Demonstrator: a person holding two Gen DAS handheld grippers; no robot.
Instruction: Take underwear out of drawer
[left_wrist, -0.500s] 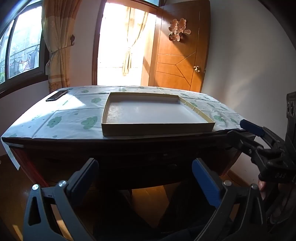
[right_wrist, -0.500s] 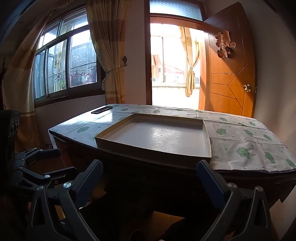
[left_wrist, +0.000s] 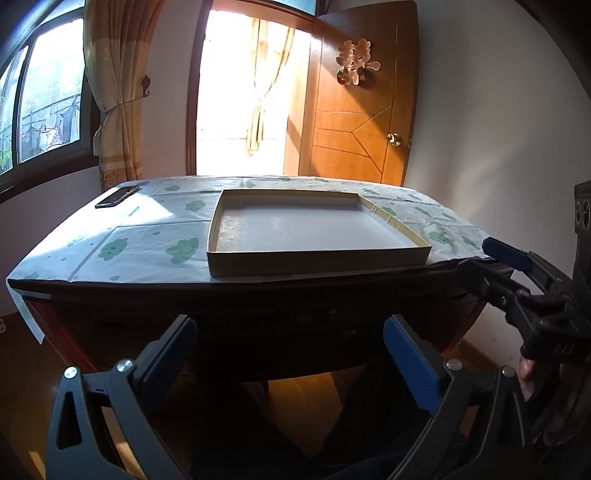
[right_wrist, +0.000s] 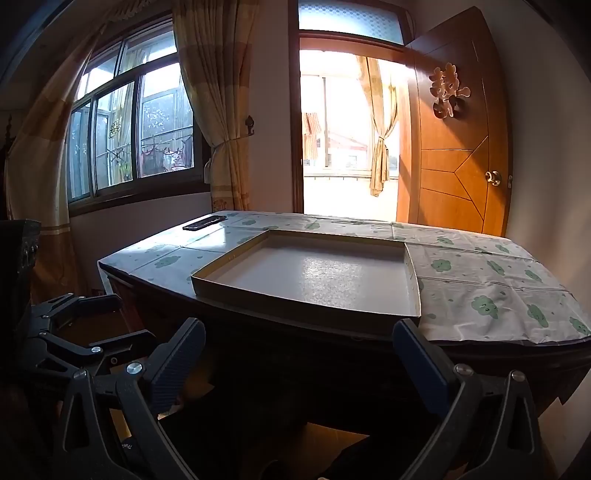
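Wooden table (left_wrist: 258, 295) | shallow tray (left_wrist: 317, 258) on top | left gripper (left_wrist: 291, 358) and right gripper (right_wrist: 299, 358) both spread wide, holding nothing, below table edge

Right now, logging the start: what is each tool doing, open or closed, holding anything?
Left tool: open, holding nothing, below the table edge.
Right tool: open, holding nothing.
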